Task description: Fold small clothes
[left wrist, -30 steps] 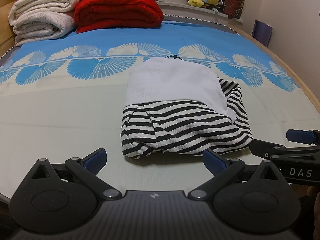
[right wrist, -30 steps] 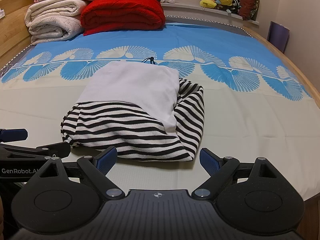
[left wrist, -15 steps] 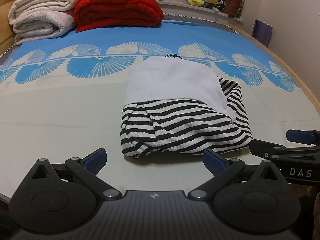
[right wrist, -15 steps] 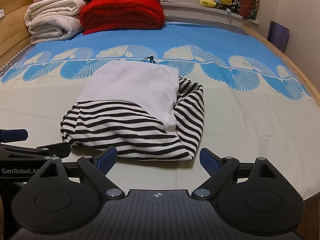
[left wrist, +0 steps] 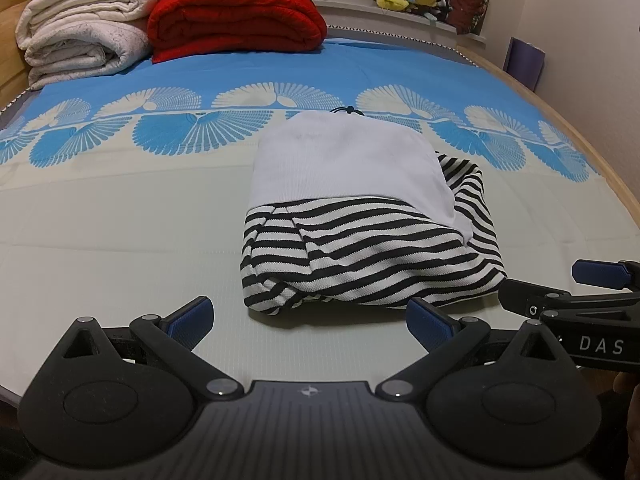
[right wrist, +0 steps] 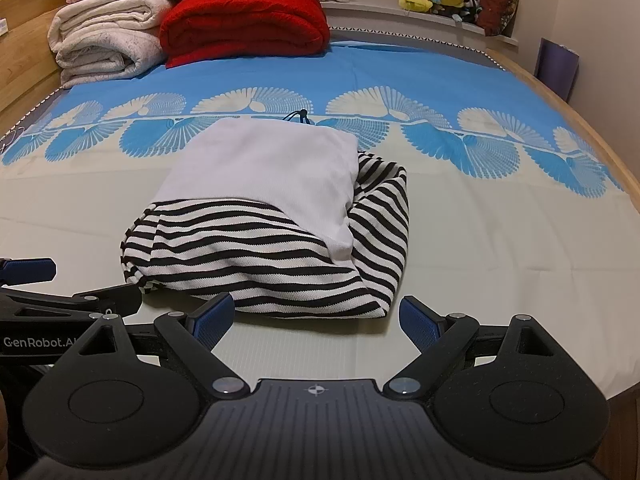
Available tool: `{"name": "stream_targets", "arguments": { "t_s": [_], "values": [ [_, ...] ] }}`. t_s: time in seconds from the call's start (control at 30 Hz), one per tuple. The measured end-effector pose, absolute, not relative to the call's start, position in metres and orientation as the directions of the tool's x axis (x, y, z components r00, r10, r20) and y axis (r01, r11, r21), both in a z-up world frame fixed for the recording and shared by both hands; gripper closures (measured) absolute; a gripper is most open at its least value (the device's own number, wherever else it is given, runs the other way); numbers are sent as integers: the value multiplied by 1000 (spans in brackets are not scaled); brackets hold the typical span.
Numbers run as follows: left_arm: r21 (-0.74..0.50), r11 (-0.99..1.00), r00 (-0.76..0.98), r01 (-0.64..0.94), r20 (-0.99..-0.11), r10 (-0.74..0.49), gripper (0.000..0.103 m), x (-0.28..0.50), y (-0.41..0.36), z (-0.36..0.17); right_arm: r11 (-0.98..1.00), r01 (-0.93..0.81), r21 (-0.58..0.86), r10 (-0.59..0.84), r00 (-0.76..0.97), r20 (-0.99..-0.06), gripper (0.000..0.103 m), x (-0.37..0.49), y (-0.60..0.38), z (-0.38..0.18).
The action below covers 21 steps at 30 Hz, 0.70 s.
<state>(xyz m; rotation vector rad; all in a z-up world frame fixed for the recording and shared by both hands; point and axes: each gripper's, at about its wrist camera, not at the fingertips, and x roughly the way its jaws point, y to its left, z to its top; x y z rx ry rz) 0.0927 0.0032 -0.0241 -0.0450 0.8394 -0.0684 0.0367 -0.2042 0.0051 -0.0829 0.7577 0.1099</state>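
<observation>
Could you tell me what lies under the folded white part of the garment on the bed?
Black-and-white striped fabric shows beneath the white panel, along its near and right edges. Whatever lies further in under the panel is covered.

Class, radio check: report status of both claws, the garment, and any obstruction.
Left claw open, empty. Right claw open, empty. Striped garment folded on bed mat, untouched. Nothing between claws and garment.
</observation>
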Motion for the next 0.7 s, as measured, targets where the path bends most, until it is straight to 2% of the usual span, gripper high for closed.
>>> {"name": "stream_targets", "arguments": {
  "t_s": [0.7],
  "values": [
    [-63, 997, 673, 47, -736, -79, 1, 90, 0, -27, 993, -117, -32, 62, 716, -696, 13, 37, -204, 3]
  ]
}}
